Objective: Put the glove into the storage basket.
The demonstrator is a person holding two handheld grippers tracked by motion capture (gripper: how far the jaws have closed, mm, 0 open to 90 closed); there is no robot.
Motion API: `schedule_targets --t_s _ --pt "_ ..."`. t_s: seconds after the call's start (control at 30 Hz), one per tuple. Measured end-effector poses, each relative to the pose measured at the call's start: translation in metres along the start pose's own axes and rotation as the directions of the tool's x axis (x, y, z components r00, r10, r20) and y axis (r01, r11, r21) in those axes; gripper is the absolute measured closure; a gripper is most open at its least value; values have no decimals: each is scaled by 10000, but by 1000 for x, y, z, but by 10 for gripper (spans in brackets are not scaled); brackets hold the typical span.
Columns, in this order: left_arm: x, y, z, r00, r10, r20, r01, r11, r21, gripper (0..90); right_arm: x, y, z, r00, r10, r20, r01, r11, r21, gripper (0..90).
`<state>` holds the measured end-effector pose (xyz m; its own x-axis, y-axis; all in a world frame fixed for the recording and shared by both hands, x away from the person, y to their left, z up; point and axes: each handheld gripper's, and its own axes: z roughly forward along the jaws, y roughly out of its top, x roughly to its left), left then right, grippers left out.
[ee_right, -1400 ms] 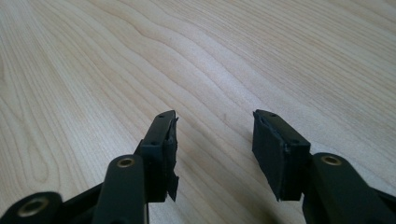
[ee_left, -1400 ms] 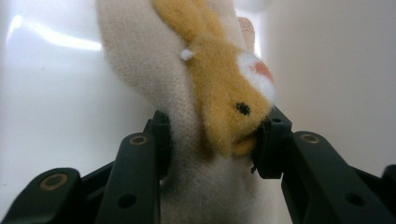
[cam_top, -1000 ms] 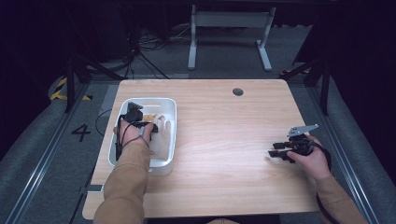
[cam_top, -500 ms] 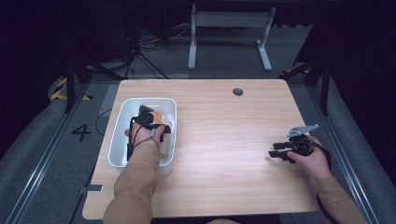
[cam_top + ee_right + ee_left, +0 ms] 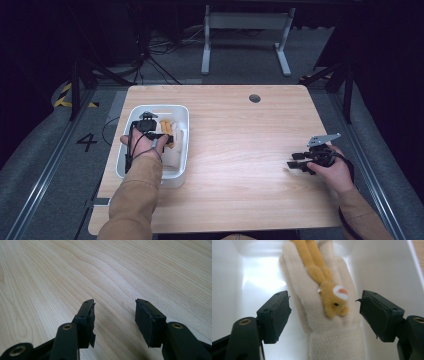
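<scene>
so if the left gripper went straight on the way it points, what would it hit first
Most likely the cream glove in the white bin, with the small orange plush toy on it. The left gripper stands open, jaws either side of the glove; depth is hard to judge.

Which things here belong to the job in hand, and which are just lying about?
In the job:
- cream glove
- orange plush toy lying on the glove
- white bin holding both
- left hand-held gripper, open over them

Not in use:
- right hand-held gripper, open, over bare table
- table's cable hole
</scene>
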<state>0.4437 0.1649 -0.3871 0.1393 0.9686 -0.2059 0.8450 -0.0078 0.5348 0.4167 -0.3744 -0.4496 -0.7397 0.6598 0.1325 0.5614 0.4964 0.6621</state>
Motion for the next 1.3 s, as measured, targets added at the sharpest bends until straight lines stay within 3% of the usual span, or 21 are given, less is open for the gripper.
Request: schedule_targets --t_s 0.13,0.3,0.37,0.4,0.53,0.6,0.67,0.77,0.87,0.9,0.93,0.97,1.07,1.1,1.3 --pt "-8 -1 -14 9980 630 94 -624 9967 -522 265 1 0 0 10000 -18 46 18 10000 21 505" --pt "-29 -7 -33 9841 1642 672 -1564 9817 -1084 272 0 -1 -2 9999 -38 130 38 10000 -23 504" --pt "-40 -10 -41 9720 2142 964 -2008 9706 -1326 273 1 -1 -2 9999 -33 137 33 10000 -30 503" --pt "-44 -12 -43 9688 2241 1060 -2088 9681 -1384 273 1 -1 -2 9999 -42 142 43 10000 -35 502" --pt "-64 -21 -50 9392 3114 1450 -2869 9432 -1673 273 2 -1 -2 9999 -53 159 53 10000 -32 500" --pt "-71 -26 -51 9220 3460 1737 -3160 9318 -1787 272 3 -2 -2 9999 -61 156 61 10000 -2 500" --pt "-77 -30 -49 8975 3931 2001 -3579 9141 -1907 272 4 -2 -2 9998 -83 171 83 10000 -2 499" --pt "-83 -36 -46 8737 4336 2205 -3986 8980 -1864 273 5 -2 -3 9997 -177 158 177 9998 -17 497" --pt "-93 -45 -44 8434 4750 2510 -4339 8778 -2032 278 7 -3 -4 9996 -228 174 229 9997 -71 494" --pt "-96 -48 -43 8373 4785 2644 -4344 8760 -2097 278 8 -3 -4 9996 -214 160 215 9997 -63 492" --pt "-102 -52 -42 8196 4995 2807 -4514 8647 -2205 279 8 -4 -3 9996 -222 168 223 9997 -73 491" --pt "-105 -55 -41 8101 5089 2910 -4591 8594 -2249 279 9 -4 -3 9995 -266 160 267 9996 -46 491" --pt "-116 -64 -33 7677 5533 3234 -5019 8328 -2335 279 12 -5 -1 9992 -370 172 370 9993 34 489" --pt "-119 -66 -28 7556 5622 3362 -5127 8270 -2305 282 13 -5 0 9991 -376 204 375 9993 32 484" --pt "-129 -78 -7 7061 5975 3801 -5562 8001 -2245 285 22 -7 -2 9977 -580 349 580 9983 13 483"
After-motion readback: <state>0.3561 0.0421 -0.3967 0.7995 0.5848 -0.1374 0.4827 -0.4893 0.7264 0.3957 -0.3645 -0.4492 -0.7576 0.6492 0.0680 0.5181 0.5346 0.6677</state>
